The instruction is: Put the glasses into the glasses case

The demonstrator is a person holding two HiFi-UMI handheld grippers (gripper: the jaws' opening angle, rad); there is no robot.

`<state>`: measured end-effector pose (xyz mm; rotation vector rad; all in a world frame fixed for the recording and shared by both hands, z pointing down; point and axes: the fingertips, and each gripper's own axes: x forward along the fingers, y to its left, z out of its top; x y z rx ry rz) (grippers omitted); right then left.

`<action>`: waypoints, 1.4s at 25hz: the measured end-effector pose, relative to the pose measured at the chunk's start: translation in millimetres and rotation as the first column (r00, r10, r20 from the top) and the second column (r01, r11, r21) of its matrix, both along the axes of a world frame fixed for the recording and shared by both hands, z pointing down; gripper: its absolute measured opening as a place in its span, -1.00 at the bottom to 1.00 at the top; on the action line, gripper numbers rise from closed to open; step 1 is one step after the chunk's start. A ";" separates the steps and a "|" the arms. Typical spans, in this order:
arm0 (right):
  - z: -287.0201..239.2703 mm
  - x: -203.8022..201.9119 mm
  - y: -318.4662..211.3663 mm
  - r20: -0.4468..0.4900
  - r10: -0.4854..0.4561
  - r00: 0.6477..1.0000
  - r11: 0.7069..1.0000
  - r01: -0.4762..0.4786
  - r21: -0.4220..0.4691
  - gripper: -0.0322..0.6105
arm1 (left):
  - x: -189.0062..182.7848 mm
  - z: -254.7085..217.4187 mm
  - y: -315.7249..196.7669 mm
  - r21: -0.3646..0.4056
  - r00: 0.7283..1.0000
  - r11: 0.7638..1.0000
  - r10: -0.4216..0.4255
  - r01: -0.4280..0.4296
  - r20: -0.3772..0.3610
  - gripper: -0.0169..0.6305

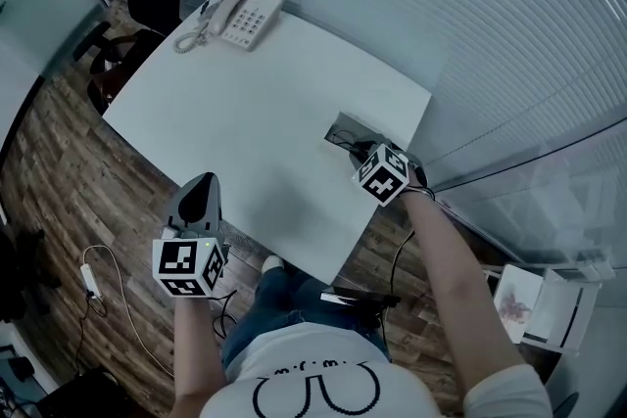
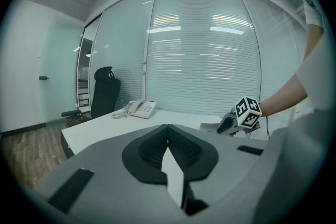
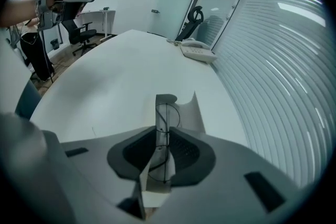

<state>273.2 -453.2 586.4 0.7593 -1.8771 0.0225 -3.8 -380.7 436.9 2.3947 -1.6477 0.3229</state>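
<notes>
by glasses case (image 3: 193, 110), right claw (image 3: 163, 136) pinches glasses (image 3: 165, 113); left claw (image 2: 169, 136) closed, empty.

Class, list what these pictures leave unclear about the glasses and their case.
Glasses: head view, hidden under the right gripper; right gripper view shows them edge-on, so lens shape is unclear.
Glasses case: its inside is partly covered by that gripper in head view, by jaws and glasses in right gripper view.

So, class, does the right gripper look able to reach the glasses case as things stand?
Probably yes. The right gripper, shut on the glasses, hovers right next to the glasses case on the table, and nothing stands between them.
</notes>
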 end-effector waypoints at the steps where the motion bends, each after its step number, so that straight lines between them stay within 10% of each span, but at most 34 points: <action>1: -3.5 0.2 1.8 0.011 0.013 1.000 1.000 -0.013 0.006 -0.63 | -1.2 -0.5 0.8 0.003 1.000 1.000 0.000 0.000 -0.004 -0.90; 9: -88.8 1.3 14.3 0.201 0.130 0.971 0.968 -0.168 0.186 -0.61 | 3.1 -26.7 -2.8 0.075 0.999 0.997 0.039 -0.036 -0.038 -0.90; 18: -214.3 8.7 44.8 0.427 0.162 0.890 0.840 -0.351 0.413 -0.86 | 36.5 -86.5 -22.8 0.212 0.989 0.967 0.149 -0.141 -0.023 -0.90; 30: -295.9 41.2 129.5 0.636 0.211 0.742 0.647 -0.594 0.478 -0.86 | 94.4 -152.0 -24.6 0.367 0.963 0.893 0.270 -0.259 0.021 -0.90; 35: -312.5 53.1 151.3 0.645 0.218 0.732 0.586 -0.627 0.514 -0.87 | 104.3 -165.0 -21.8 0.402 0.959 0.875 0.280 -0.269 0.033 -0.90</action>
